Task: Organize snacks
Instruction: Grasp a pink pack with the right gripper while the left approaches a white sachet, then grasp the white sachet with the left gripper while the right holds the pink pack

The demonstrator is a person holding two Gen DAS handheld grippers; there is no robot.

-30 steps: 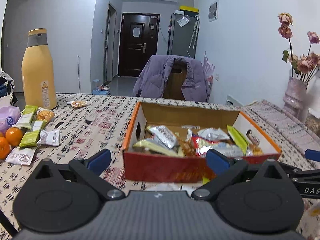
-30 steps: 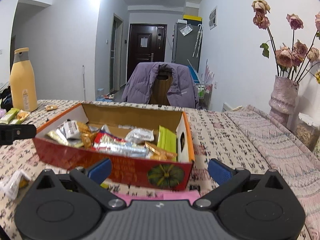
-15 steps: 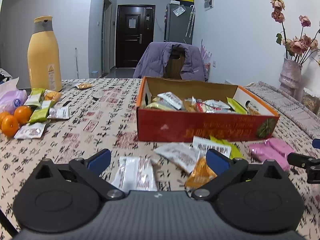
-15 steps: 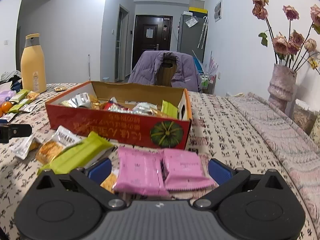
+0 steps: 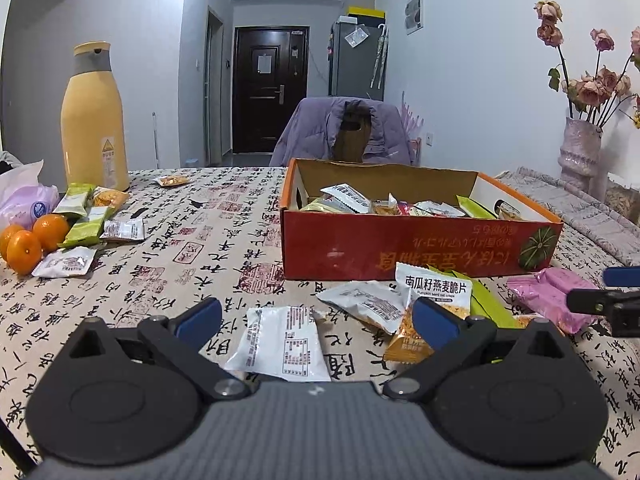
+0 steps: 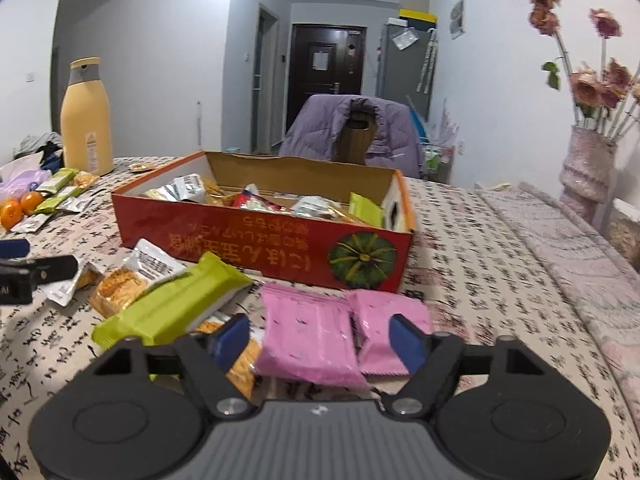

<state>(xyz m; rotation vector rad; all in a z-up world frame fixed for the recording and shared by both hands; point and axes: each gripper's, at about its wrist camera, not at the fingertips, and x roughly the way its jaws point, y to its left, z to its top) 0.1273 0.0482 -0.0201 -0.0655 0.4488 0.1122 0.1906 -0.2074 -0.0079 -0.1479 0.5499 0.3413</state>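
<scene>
Both grippers have dropped from box height to the loose packets; the right gripper (image 6: 319, 334) is closing around the pink packets (image 6: 308, 338) lying before the red box (image 6: 264, 236), pads not yet pressing; the left gripper (image 5: 316, 318) gapes over a white packet (image 5: 282, 344), so boxing looks next.

Loose packets (image 5: 362, 306) crowd front of box (image 5: 400, 248); tablecloth (image 5: 208, 248) leftward open.

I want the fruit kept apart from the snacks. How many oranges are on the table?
3 small round oranges, clustered at the table's far left edge beside the lilac plastic bag, and, partly cut off. More may be hidden.
</scene>
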